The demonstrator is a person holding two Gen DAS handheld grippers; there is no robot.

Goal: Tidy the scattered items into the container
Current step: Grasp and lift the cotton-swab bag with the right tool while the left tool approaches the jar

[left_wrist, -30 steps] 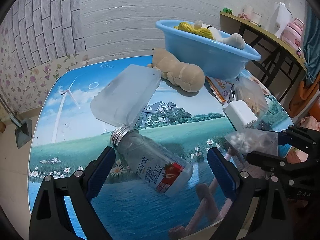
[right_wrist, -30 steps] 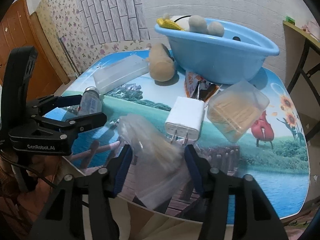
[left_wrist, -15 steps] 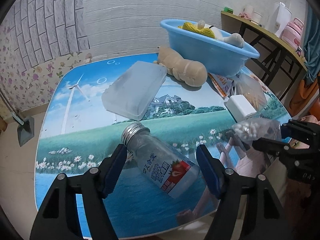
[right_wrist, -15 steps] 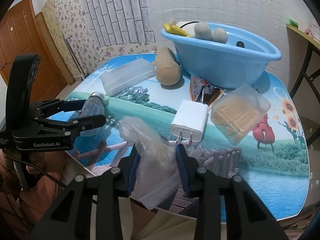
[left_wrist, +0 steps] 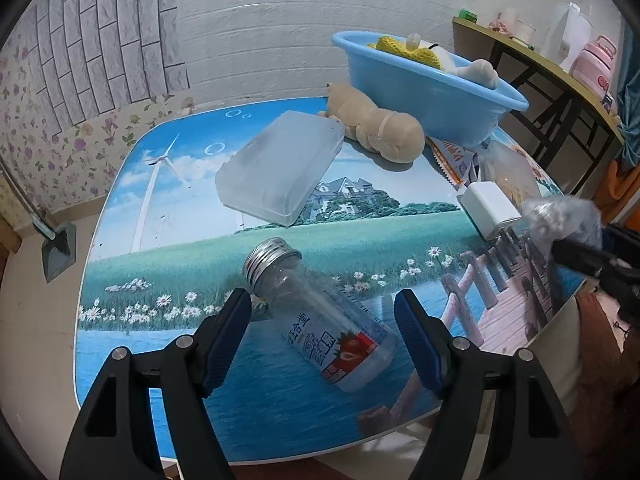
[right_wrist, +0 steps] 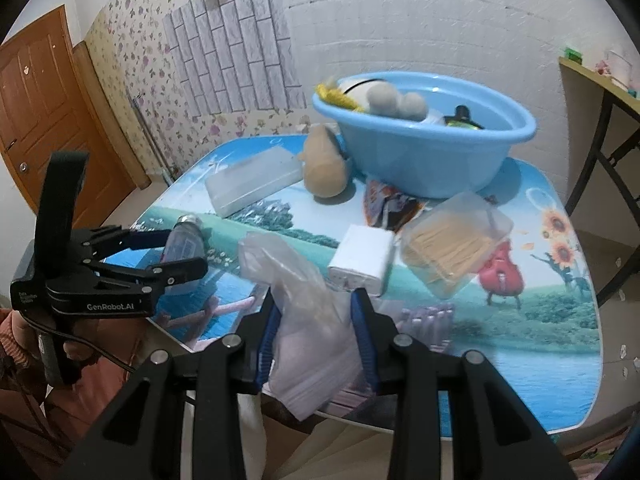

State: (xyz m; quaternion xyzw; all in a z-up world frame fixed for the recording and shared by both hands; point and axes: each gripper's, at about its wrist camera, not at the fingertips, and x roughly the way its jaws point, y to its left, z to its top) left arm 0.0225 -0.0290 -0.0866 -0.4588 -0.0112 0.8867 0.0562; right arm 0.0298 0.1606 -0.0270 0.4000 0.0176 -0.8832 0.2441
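Observation:
A clear bottle (left_wrist: 320,320) with a silver cap and strawberry label lies on the picture-printed table (left_wrist: 160,352). It sits between the fingers of my left gripper (left_wrist: 322,300), whose jaws are opening a little; the pads do not press it. My right gripper (right_wrist: 316,300) is shut on a clear plastic bag (right_wrist: 280,264), held just above the table's near edge. The left wrist view shows that bag (left_wrist: 560,216) at far right. The blue basin (right_wrist: 420,160) stands at the back with soft toys inside.
On the table lie a frosted plastic box (left_wrist: 280,168), a tan plush toy (left_wrist: 380,128), a snack packet (right_wrist: 384,204), a white charger (right_wrist: 364,256) and a clear tub of sticks (right_wrist: 452,240). A side table (left_wrist: 560,76) stands right, a door (right_wrist: 40,100) left.
My left jaws narrowed around the lying bottle. The right jaws shut on the plastic bag and rose slightly with it.

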